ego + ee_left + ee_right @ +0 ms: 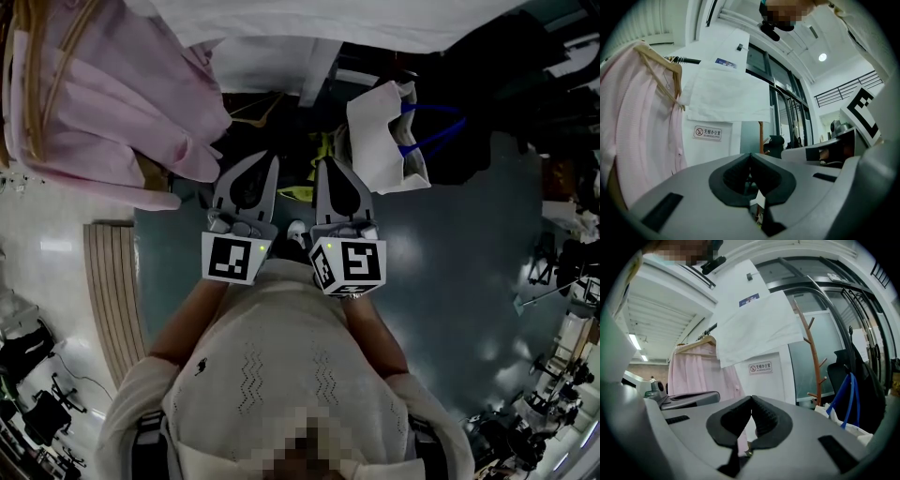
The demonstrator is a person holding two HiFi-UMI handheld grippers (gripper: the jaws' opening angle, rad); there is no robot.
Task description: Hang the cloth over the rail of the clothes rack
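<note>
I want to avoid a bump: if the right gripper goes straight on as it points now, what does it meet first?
Probably the white wall panel under the no-smoking sign; depth is unclear. The white cloth hangs above that line, the pink garment just left.

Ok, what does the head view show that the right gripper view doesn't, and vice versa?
Head view only: the marker cubes on the left gripper and right gripper, the person's knit top, the floor. Right gripper view only: a wooden coat stand, a no-smoking sign, and its own jaws shut on nothing. Both: the white cloth, the pink garment, the white bag with blue straps.
</note>
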